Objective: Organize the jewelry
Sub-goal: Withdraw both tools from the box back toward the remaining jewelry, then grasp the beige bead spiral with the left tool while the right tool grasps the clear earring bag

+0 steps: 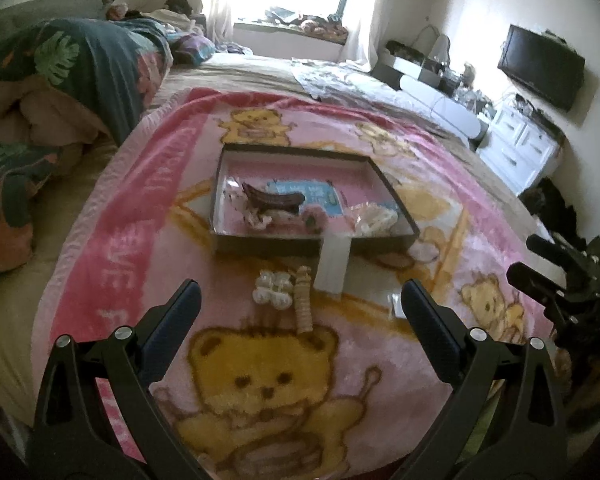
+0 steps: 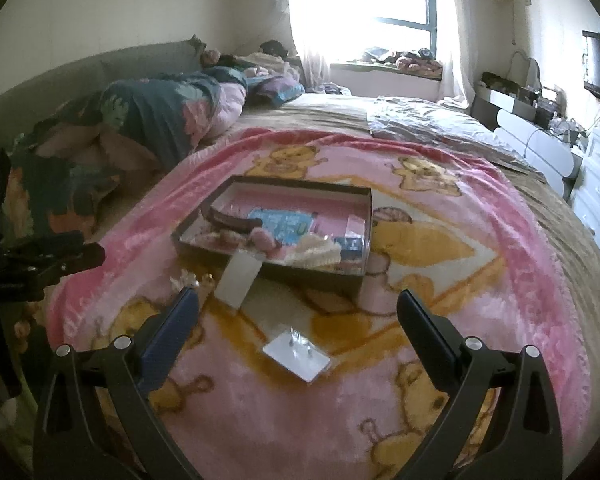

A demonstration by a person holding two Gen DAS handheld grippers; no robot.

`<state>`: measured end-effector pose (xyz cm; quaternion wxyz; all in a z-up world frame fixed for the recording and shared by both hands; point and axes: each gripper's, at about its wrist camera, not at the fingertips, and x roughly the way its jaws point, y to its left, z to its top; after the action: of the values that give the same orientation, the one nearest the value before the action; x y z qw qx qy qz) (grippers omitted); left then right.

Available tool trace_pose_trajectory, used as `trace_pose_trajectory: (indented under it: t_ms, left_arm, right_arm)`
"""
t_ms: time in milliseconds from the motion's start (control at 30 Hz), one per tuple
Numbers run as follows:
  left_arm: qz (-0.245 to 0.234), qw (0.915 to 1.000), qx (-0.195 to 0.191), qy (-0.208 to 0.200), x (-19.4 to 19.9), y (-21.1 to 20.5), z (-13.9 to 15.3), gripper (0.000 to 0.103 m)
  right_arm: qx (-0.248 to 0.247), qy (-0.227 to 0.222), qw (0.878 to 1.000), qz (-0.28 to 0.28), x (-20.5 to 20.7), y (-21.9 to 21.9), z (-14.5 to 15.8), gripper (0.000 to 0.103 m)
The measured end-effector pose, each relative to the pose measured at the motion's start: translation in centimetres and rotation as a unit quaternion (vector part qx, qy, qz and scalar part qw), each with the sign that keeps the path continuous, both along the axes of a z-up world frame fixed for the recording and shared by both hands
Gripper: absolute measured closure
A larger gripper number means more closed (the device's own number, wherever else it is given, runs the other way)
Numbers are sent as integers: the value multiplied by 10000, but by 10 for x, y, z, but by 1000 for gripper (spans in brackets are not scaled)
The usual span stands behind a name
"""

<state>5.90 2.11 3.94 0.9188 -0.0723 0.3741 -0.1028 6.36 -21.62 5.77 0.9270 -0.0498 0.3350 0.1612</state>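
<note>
**Jewelry tray on the bear blanket, both grippers open and empty**

The shallow dark tray (image 1: pixel 220 184) sits in the middle of a pink bear-print blanket (image 1: pixel 380 380) spread over a bed. Inside it lie a dark brown hair clip (image 1: pixel 274 199), a blue card (image 1: pixel 320 196), a pale beaded piece (image 1: pixel 374 218) near the right corner and a few small pinkish items too blurred to name. A white strip (image 1: pixel 333 266) leans over the tray's near wall onto the blanket. Just in front of the tray, on the blanket, rest a white bow-shaped clip (image 1: pixel 273 292) and, touching its right side, a cream ribbed clip (image 1: pixel 303 304). Nearer the right gripper lies a small white card (image 2: pixel 296 354) bearing two stud earrings.

The left gripper (image 1: pixel 300 308) hovers above the two loose clips, fingers spread wide and holding nothing. The right gripper (image 2: pixel 298 316) hovers over the earring card, likewise spread wide and empty.

Beyond are rumpled bedding (image 1: pixel 80 72), a bright window (image 2: pixel 396 0) and a wall-mounted television (image 1: pixel 540 66).
</note>
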Motion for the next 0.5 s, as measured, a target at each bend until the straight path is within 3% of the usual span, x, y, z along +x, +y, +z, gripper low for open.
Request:
trace_pose_trajectory:
  t_ms: [500]
  left_arm:
    - [-15,9987,245,437,6,-11,-48,10]
  right_arm:
    - [-403,150,9991,-12,0,1,-43,4]
